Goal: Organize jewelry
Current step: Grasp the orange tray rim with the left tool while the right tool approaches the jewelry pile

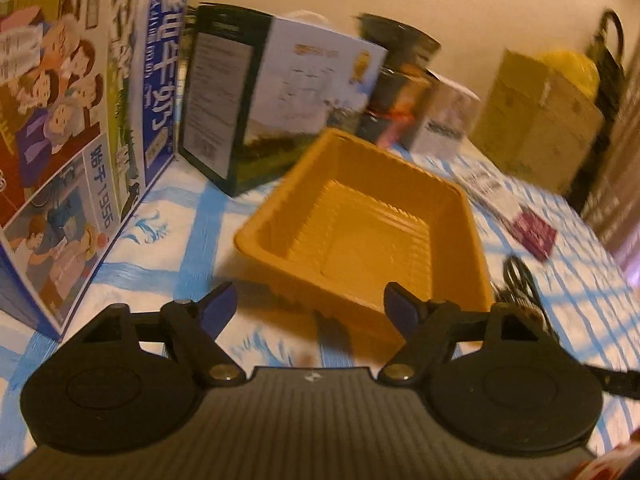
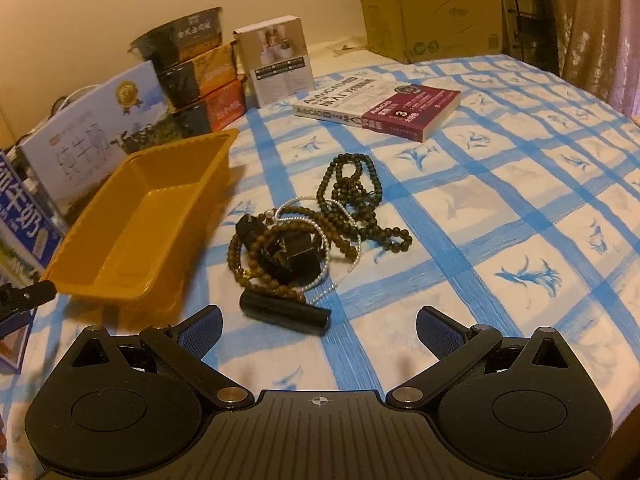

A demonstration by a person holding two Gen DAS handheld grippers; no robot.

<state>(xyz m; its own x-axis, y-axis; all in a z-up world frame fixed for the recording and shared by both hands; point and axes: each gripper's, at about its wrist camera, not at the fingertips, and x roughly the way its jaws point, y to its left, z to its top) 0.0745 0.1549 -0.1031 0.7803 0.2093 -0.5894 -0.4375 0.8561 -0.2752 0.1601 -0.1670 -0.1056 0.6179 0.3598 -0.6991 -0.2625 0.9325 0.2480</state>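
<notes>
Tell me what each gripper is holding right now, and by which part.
Nothing is held. The left gripper stands open in front of the empty yellow tray. The right gripper stands open just short of the bead pile, touching none of it.

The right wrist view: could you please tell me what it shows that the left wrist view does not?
Only the right wrist view shows the open right gripper and the whole tangled bead pile with the black cylinder before it. Only the left wrist view shows the open left gripper and the front of the tall milk carton. Both show the empty yellow tray, the book and the blue checked cloth.
</notes>
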